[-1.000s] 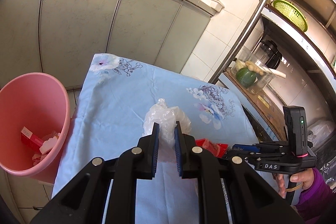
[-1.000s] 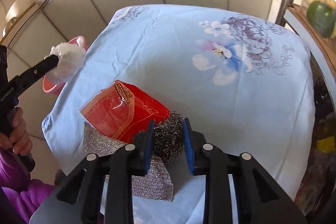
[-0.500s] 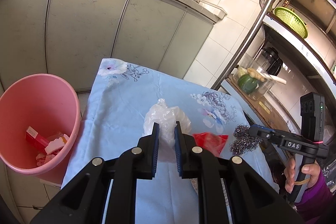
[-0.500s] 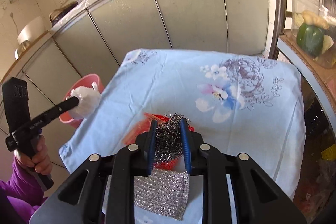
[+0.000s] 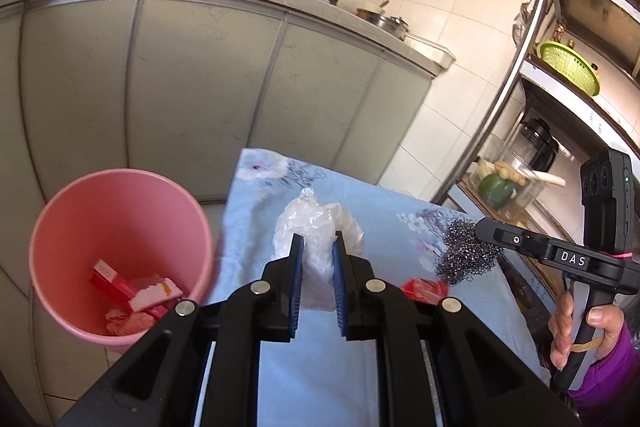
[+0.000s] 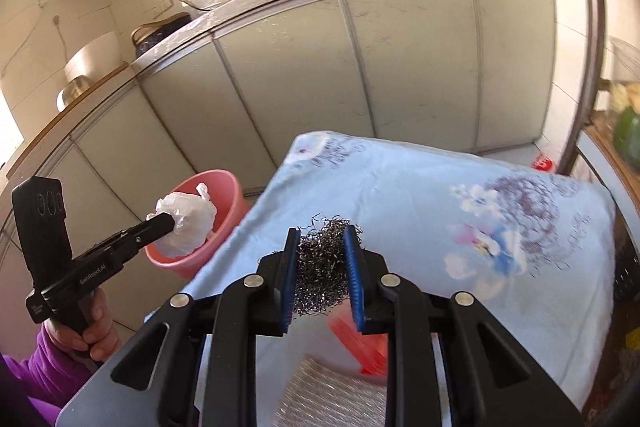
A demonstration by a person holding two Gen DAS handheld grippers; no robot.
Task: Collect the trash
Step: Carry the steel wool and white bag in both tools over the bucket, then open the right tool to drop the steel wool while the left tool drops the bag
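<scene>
While both loads hang clear of the table (image 5: 320, 367), the pink bin (image 5: 120, 227) at far left is the target, and emptying one claw at a time looks wisest. Nearest it, the left claw (image 5: 316, 259) pinches a crumpled white plastic bag (image 5: 316, 223) between narrow jaws; I would carry it over the rim and well inside before letting go, since light film drifts. Next, the right claw (image 6: 320, 267) grips a steel wool scourer (image 6: 320, 275) above the blue floral cloth. A red wrapper (image 6: 360, 343) and silver cloth (image 6: 332, 395) lie below it, uncollected.
</scene>
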